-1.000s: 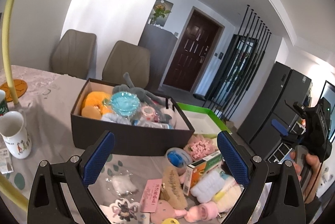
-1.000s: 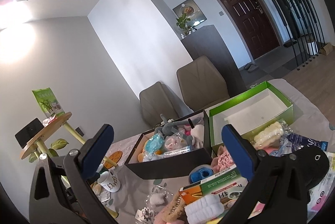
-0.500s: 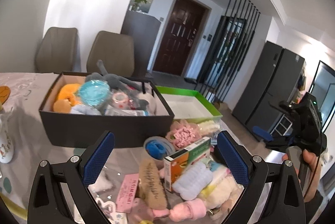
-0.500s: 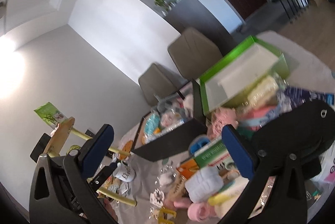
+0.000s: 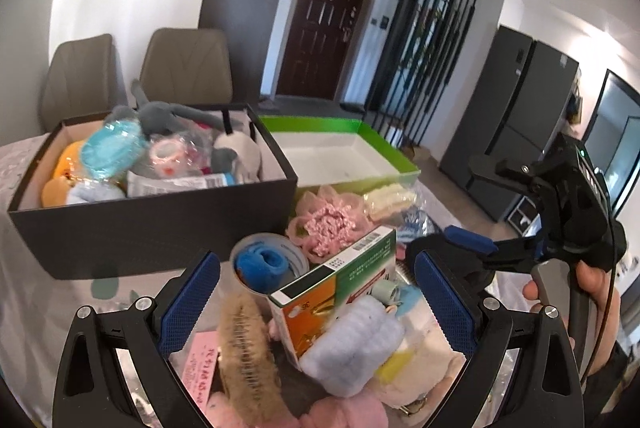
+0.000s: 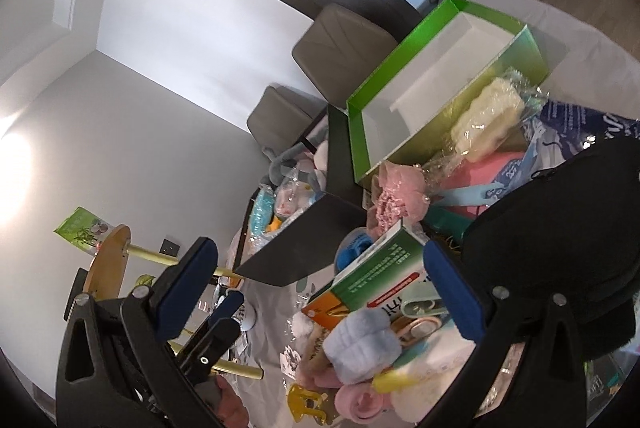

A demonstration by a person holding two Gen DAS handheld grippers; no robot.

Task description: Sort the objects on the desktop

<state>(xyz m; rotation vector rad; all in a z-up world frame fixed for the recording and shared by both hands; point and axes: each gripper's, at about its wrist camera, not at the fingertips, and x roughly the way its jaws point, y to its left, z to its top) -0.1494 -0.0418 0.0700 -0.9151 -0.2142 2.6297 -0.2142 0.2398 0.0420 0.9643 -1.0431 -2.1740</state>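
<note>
A heap of small objects lies on the table in front of two boxes. A green and orange carton (image 5: 340, 290) (image 6: 372, 280) leans on top, with a pale blue folded cloth (image 5: 352, 348) (image 6: 360, 346) by it. A black box (image 5: 152, 224) (image 6: 296, 240) is full of plush toys. A green box (image 5: 340, 155) (image 6: 440, 67) with a white inside holds nothing. My left gripper (image 5: 316, 304) is open and empty just above the heap. My right gripper (image 6: 320, 292) is open, empty and tilted over the same heap; it also shows in the left wrist view (image 5: 472, 248).
A tape roll with a blue core (image 5: 266, 262), a pink frilly item (image 5: 328, 224), a brown hair clip (image 5: 246, 352) and a pink card (image 5: 200, 358) lie in the heap. A wrapped yellowish pack (image 6: 486, 119) and a blue bag (image 6: 576, 131) sit by the green box. Two chairs (image 5: 184, 67) stand behind.
Both grippers have come down and closer to the heap, which now fills the lower view. The right gripper has rolled to a tilt. Both stayed open.
</note>
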